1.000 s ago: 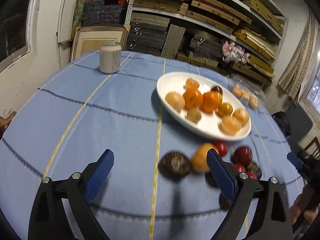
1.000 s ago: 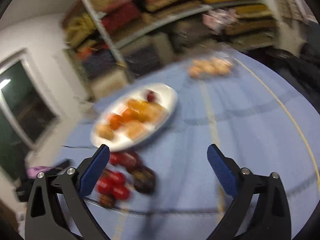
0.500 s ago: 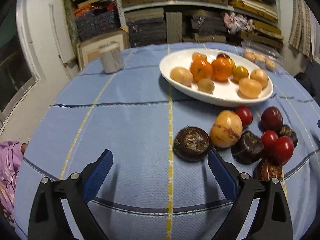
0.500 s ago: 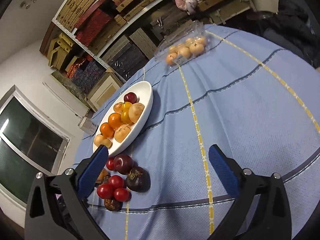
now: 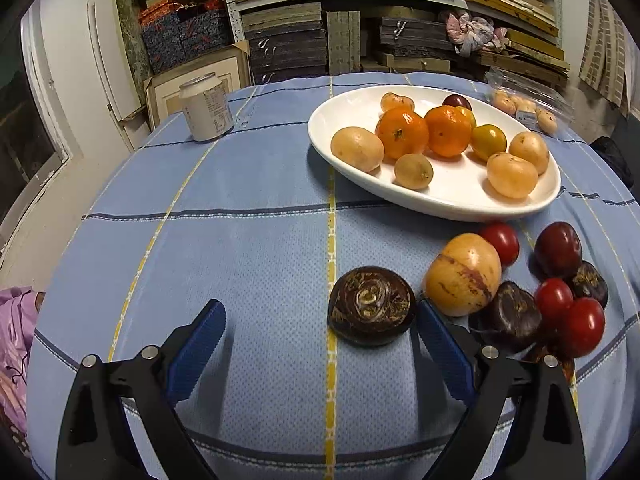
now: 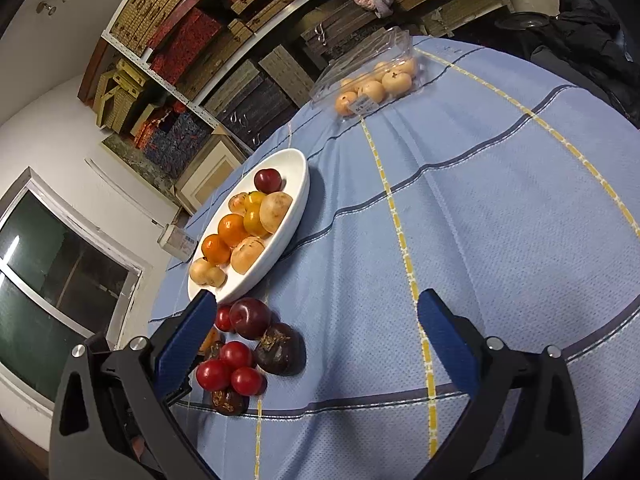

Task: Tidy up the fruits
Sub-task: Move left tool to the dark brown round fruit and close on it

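A white oval plate point(image 5: 340, 118) holds oranges, tan fruits and a dark plum; it also shows in the right wrist view point(image 6: 298, 196). In front of it loose fruit lies on the blue cloth: a dark brown round fruit point(image 5: 371, 306), a yellow-orange fruit point(image 5: 463, 275), red tomatoes point(image 5: 584, 326) and a dark plum point(image 5: 558, 249). My left gripper point(image 5: 320, 326) is open and low, the dark brown fruit just inside its right finger. My right gripper point(image 6: 314, 322) is open and empty, its left finger beside the loose pile point(image 6: 250, 346).
A white can point(image 5: 206, 107) stands at the back left. A clear plastic box of tan fruits point(image 6: 374, 80) sits at the table's far edge. Shelves of stacked boxes stand behind. Purple cloth point(image 5: 14, 320) lies off the table's left edge.
Both grippers have moved nearer to the loose fruit. The left one has come closer and lower by the dark brown fruit. The right view has steadied from a blur.
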Demonstrator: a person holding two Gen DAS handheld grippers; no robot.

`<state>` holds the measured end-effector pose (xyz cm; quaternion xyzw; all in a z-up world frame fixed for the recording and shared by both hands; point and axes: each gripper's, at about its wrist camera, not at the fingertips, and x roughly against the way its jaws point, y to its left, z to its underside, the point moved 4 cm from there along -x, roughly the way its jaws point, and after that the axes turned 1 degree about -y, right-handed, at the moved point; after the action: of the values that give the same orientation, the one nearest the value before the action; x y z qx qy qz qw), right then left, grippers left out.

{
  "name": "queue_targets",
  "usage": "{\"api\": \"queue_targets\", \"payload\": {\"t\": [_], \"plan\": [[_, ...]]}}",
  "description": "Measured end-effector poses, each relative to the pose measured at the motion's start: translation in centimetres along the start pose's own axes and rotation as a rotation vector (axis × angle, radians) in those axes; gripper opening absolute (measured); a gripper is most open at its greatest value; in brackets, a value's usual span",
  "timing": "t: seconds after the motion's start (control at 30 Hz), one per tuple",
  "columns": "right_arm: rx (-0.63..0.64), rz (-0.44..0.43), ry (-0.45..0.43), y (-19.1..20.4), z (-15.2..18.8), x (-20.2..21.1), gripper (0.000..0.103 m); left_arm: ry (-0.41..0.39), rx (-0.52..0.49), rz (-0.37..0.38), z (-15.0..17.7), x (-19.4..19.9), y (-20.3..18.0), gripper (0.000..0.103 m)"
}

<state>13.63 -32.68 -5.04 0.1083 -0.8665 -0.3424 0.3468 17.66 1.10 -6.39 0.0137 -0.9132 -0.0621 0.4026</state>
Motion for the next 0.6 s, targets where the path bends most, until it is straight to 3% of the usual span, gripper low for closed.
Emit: {"api": "queue_targets", "payload": {"t": [0.17, 0.4, 0.6], "plan": [[0.006, 0.015, 0.009, -0.1, 0.2, -0.4, 0.099, 0.015, 0.002, -0.008, -0.7, -0.9, -0.2, 0.096], [0.004, 0.048, 0.042, -0.6, 0.5, -1.4, 0.099, 0.082, 0.094, 0.085, -0.3, -2.0, 1.3, 0.1], [0.067, 0.096, 0.036, -0.2, 1.0, -1.9, 0.099, 0.083, 0.094, 0.082, -0.4, -2.2, 1.2, 0.1]]}}
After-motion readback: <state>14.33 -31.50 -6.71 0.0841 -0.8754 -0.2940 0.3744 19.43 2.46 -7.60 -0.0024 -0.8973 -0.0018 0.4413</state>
